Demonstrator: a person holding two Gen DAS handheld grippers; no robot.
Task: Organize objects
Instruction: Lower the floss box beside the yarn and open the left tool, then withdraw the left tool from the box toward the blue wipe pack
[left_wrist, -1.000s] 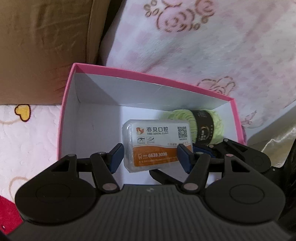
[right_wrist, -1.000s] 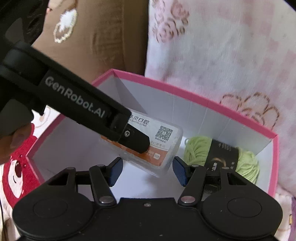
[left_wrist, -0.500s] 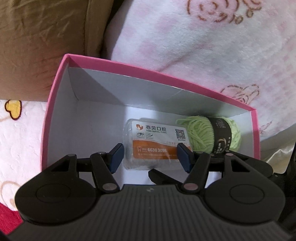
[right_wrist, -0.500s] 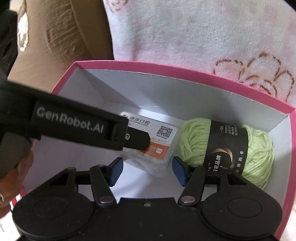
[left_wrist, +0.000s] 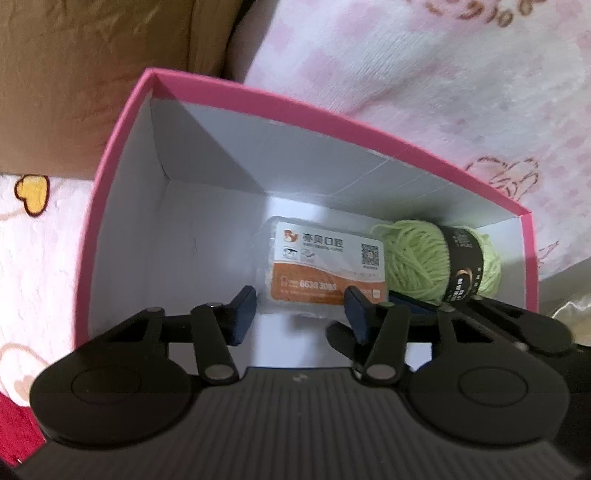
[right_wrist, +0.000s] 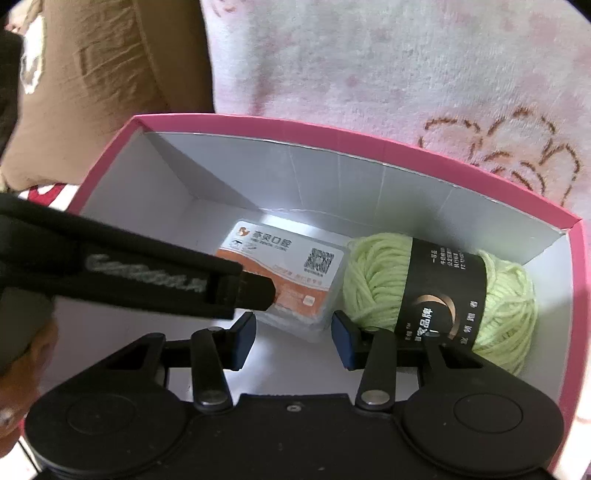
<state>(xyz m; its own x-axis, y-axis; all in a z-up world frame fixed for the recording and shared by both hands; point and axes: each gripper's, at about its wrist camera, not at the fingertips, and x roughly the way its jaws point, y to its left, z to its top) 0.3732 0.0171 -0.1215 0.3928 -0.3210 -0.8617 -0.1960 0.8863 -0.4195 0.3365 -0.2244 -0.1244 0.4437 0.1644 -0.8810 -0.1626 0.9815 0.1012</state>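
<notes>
A pale pink blanket (left_wrist: 424, 92) with brown flower outlines fills the far right of the scene, and a brown cushion (left_wrist: 74, 74) sits at the far left; a white bedsheet (left_wrist: 33, 236) with a yellow heart print lies to the left of the box. On that bedding stands the pink box (left_wrist: 122, 147), open at the top, white inside, its floor mostly bare on the left half.

Against the far right corner of the box lies the ball of light green yarn (right_wrist: 388, 280) on its side, a black paper band around its middle; just beside it to the left, touching or nearly so, lies the clear plastic dental floss box (left_wrist: 325, 269) with a white and orange label and a QR code, flat on the box floor.

Both grippers point steeply down into the box from the near side. The left gripper (left_wrist: 299, 314) reaches in from the left, as the right wrist view shows, with a hand (right_wrist: 22, 354) behind it at the left edge; its jaws are closing, the blue pads on either side of the near edge of the floss box, and I cannot tell whether they press on it. The right gripper (right_wrist: 293, 339) hangs beside it to the right; its jaws are closing too, at a narrow gap, with the near corner of the floss box between the pads (right_wrist: 243, 339) and no contact that I can make out; its right pad sits close against the yarn.
</notes>
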